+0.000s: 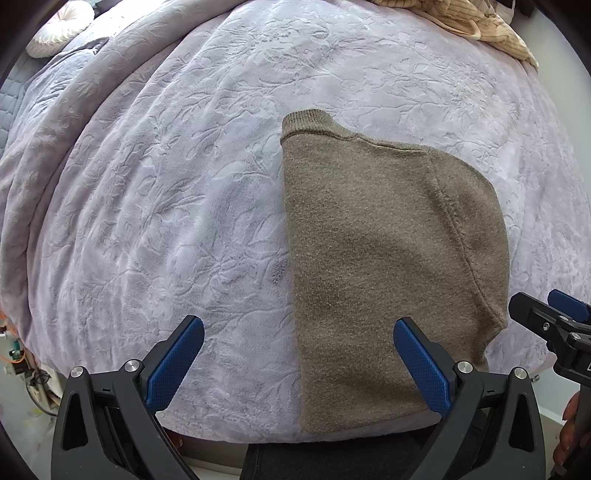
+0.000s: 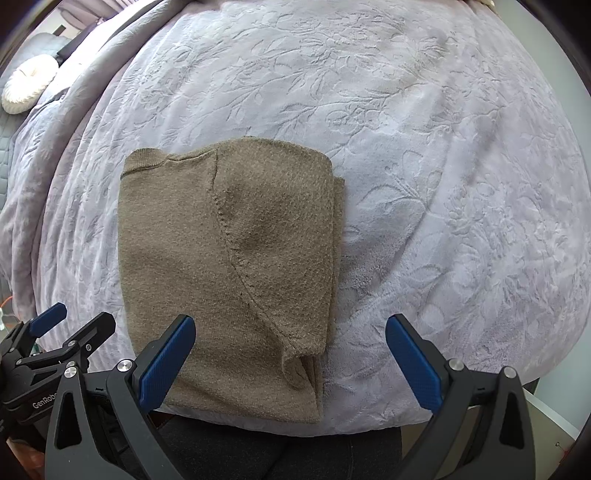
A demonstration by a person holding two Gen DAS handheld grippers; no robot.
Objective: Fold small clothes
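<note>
1. Left gripper (image 1: 298, 356) is hovering with jaws wide apart, gripping nothing; its right blue pad (image 1: 421, 363) is sitting over the near edge of the sweater, left pad over bare blanket.
2. Right gripper (image 2: 290, 354) is also hanging with jaws spread, empty; its left pad (image 2: 168, 360) is overlapping the sweater's near left part, right pad over blanket.
3. One brown knit sweater (image 2: 229, 266) is lying folded lengthwise on the bed near its front edge; ribbed collar (image 1: 308, 120) is pointing away, sleeve is folded over the top, cuff (image 2: 301, 363) is curling near the front.
4. One lilac embossed floral blanket (image 1: 166, 166) is covering the bed; nothing is lying between either gripper and the sweater.
5. One beige striped garment pile (image 1: 476, 26) is sitting at the far right corner, well apart from the sweater; one round white cushion (image 1: 61, 29) is lying far left.
6. A person's hand (image 1: 570, 432) is showing partly at the right edge of the left wrist view.
</note>
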